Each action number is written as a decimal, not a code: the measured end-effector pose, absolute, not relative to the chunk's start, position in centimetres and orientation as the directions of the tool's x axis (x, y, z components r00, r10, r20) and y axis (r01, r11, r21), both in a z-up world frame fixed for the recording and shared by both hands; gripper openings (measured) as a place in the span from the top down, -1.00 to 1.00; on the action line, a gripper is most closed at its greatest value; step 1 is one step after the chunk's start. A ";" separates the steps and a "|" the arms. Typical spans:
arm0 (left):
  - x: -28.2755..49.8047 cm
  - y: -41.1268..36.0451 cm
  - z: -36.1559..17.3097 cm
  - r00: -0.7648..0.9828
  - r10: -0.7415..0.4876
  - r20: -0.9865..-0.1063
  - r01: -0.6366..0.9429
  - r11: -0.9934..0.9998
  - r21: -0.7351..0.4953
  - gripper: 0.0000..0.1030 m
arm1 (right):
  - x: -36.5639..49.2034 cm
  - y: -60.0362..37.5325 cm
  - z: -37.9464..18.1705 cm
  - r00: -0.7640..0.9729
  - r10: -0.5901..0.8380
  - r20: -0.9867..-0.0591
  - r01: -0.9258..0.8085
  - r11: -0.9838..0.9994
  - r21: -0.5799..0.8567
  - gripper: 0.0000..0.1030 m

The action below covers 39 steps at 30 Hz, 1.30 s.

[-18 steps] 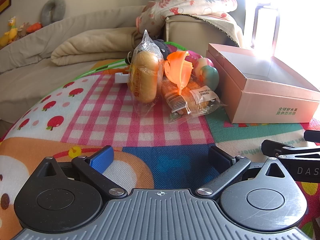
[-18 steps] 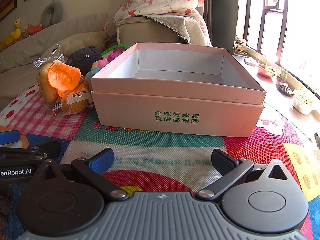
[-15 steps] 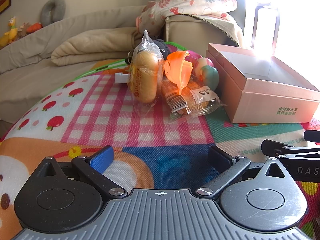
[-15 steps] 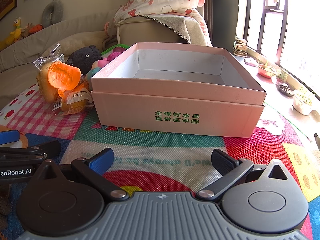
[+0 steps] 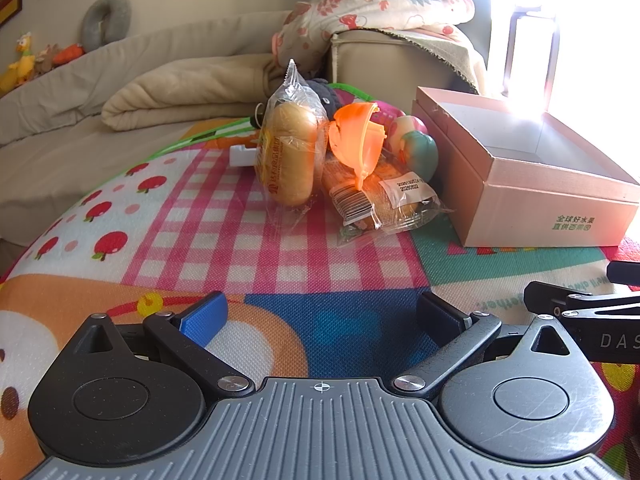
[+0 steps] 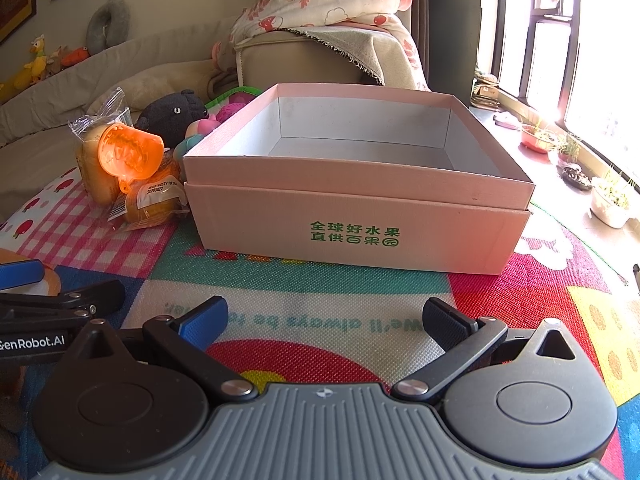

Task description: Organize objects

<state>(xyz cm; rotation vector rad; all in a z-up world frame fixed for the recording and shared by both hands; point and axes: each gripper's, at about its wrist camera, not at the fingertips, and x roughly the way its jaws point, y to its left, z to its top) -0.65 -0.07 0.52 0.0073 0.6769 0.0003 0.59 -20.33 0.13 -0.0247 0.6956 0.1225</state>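
Left gripper (image 5: 320, 312) low over the mat (image 5: 192, 216), fingers spread wide, nothing between them. Right gripper (image 6: 324, 320) same: fingers spread, holding nothing, facing the box (image 6: 356, 216). Box is pink, open-topped, nothing visible inside, toward the mat's right side. Pile just left of the box: upright bagged bun (image 5: 290, 152), orange cup (image 5: 356, 136) leaning on a second bun bag (image 5: 380, 200), egg toys (image 5: 416, 144) touching the box wall, black plush (image 6: 174, 114) behind. Both grippers well apart from the pile.
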 end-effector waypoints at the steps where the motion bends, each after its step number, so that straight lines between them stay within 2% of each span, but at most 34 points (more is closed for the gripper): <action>1: -0.7 -0.1 0.5 0.780 0.002 -0.626 0.002 1.000 0.006 -1.00 | 0.6 -20.3 0.2 0.759 0.105 -0.643 -0.122 0.992 0.018 -1.00; 8: -0.6 0.7 0.9 0.781 -0.022 -0.624 0.022 1.000 -0.008 -0.98 | 1.2 -20.3 0.6 0.712 0.118 -0.692 -0.144 0.989 0.020 -1.00; 14: 0.4 3.2 5.7 0.885 -0.032 -0.464 0.002 0.998 -0.065 -0.98 | 1.3 -20.4 0.8 0.691 0.124 -0.712 -0.166 0.986 0.011 -1.00; 17: 3.0 4.2 6.9 0.898 -0.004 -0.440 -0.037 0.996 -0.085 -0.98 | 1.3 -20.4 0.8 0.689 0.119 -0.715 -0.165 0.986 0.006 -1.00; 22: 7.1 4.6 5.8 0.870 0.011 -0.493 -0.076 0.991 -0.112 -0.98 | 1.3 -20.4 0.8 0.689 0.125 -0.714 -0.175 0.985 0.003 -1.00; 26: 8.5 3.9 4.5 0.844 -0.025 -0.535 -0.036 0.994 -0.103 -0.96 | 1.2 -20.6 0.9 0.691 0.137 -0.710 -0.186 0.983 0.008 -1.00; 28: 8.6 3.5 4.1 0.840 -0.042 -0.540 -0.014 0.995 -0.098 -0.77 | 1.2 -20.6 1.0 0.691 0.139 -0.710 -0.190 0.982 0.008 -1.00; 30: 8.7 3.1 3.7 0.837 -0.066 -0.543 0.015 0.995 -0.096 -0.50 | 1.2 -20.5 1.0 0.690 0.142 -0.709 -0.193 0.981 0.008 -1.00; 34: 8.5 2.9 3.0 0.850 -0.074 -0.522 0.053 0.997 -0.055 -0.44 | 0.9 -19.7 1.7 0.702 0.196 -0.684 -0.265 0.964 0.004 -1.00; 37: 8.4 3.6 2.5 0.850 -0.080 -0.521 0.061 0.997 -0.053 -0.27 | 0.1 -17.8 3.2 0.760 0.214 -0.613 -0.327 0.942 -0.076 -1.00; 38: 8.3 4.0 2.6 0.846 -0.078 -0.527 0.054 0.997 -0.061 0.00 | 0.1 -17.1 3.8 0.771 0.228 -0.594 -0.349 0.932 -0.094 -1.00; 39: 8.0 4.6 2.9 0.842 -0.078 -0.533 0.042 0.996 -0.079 0.16 | 0.1 -16.5 4.3 0.778 0.237 -0.582 -0.363 0.925 -0.109 -1.00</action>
